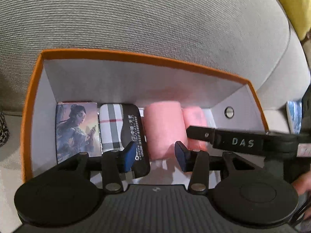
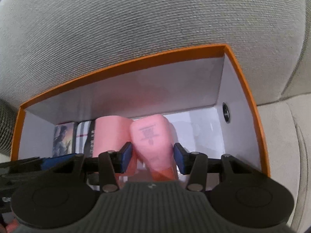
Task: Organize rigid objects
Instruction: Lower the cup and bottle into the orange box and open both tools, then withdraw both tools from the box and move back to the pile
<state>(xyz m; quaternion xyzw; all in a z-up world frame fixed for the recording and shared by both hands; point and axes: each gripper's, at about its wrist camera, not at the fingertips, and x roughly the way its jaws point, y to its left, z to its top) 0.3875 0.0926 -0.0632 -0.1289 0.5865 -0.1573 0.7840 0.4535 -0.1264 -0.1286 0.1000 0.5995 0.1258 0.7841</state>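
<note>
An orange box [image 1: 136, 57] with white inner walls sits on a grey sofa. Along its floor lie a picture card box [image 1: 75, 128], a plaid and black case [image 1: 120, 128] and two pink packs. My left gripper [image 1: 155, 155] hangs open over the near end of the larger pink pack [image 1: 165, 128], and its left finger overlaps the case. My right gripper [image 2: 152, 155] is shut on the smaller pink pack [image 2: 150, 136], which is tilted and shows a dark print. One finger [image 1: 200, 134] of the right gripper crosses that pack [image 1: 194, 116] in the left wrist view.
The sofa's ribbed backrest [image 2: 136, 29] rises just behind the box. The box's right wall [image 2: 235, 112] carries a round metal eyelet [image 2: 225, 112], with bare white floor [image 2: 194, 128] beside it. A yellow cushion [image 1: 291, 3] and a blue-white item [image 1: 294, 114] sit at the right.
</note>
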